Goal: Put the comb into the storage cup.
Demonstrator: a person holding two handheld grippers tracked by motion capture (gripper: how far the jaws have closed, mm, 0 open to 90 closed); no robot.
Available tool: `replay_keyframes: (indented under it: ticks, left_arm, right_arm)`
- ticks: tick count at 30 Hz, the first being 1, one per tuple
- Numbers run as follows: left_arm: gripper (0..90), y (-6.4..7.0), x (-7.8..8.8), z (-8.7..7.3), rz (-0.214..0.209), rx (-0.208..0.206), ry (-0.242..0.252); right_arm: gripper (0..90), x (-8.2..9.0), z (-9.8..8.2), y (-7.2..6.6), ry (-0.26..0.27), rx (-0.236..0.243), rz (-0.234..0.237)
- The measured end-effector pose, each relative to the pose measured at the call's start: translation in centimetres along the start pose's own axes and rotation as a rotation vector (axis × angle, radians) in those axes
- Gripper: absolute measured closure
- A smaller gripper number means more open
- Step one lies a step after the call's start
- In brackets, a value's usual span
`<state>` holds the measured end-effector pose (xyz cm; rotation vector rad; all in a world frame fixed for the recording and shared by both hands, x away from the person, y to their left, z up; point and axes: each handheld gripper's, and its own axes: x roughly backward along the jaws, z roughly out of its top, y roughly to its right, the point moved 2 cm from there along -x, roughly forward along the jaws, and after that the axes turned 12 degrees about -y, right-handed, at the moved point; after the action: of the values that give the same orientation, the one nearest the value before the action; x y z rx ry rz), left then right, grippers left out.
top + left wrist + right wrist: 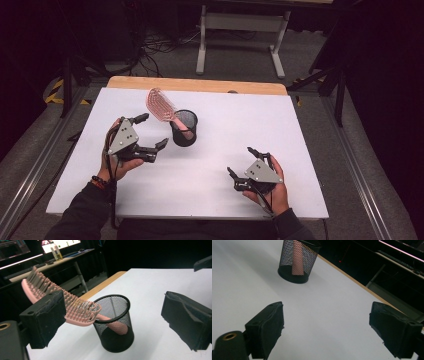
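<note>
A pink hairbrush [161,105] leans out of a black mesh cup [184,129], handle down inside it and bristle head up toward the back left. In the left gripper view the hairbrush [72,306] juts out of the cup [115,325] to the left. My left gripper [150,131] stands open just left of the cup, nothing between its jaws. My right gripper [241,162] rests open near the front right of the table. The right gripper view has the cup [298,261] with the pink handle far ahead.
A white board [225,125] covers the table, with a wooden edge [200,85] at the back. A white desk frame [240,30] and cables stand on the floor behind. Metal rails run along both sides.
</note>
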<state>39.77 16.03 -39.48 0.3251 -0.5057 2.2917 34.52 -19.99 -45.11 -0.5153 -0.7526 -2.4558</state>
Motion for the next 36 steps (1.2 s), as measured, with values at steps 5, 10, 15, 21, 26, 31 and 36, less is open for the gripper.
replay_keyframes:
  ticks: [5, 10, 15, 21, 26, 31, 36]
  left_arm:
    - [6.6, 0.4, 0.0, 0.0, -0.008, -0.011, 0.001]
    - [6.7, 0.8, 0.1, 0.1, -0.017, -0.027, 0.005]
    - [6.7, 1.2, 0.3, -0.1, -0.024, -0.040, 0.003]
    - [6.6, 1.5, 0.5, -0.5, -0.026, -0.057, -0.007]
    - [6.6, 1.6, 0.6, -1.0, -0.036, -0.062, -0.018]
    - [6.6, 1.8, 0.7, -1.5, -0.040, -0.082, -0.035]
    - [6.5, 2.0, 0.8, -1.9, -0.056, -0.096, -0.044]
  right_arm:
    - [13.1, 0.0, 0.0, 0.1, 0.002, -0.002, -0.001]
    - [13.1, 0.0, 0.0, 0.1, 0.002, -0.001, -0.001]
    - [13.1, 0.1, 0.0, 0.1, 0.008, 0.002, 0.001]
    - [13.0, 0.2, 0.1, 0.1, 0.016, 0.006, 0.003]
    - [13.0, 0.3, 0.1, 0.1, 0.021, 0.006, 0.007]
    - [12.9, 0.3, 0.1, 0.1, 0.025, 0.005, 0.009]
    - [12.9, 0.3, 0.1, 0.0, 0.029, 0.009, 0.009]
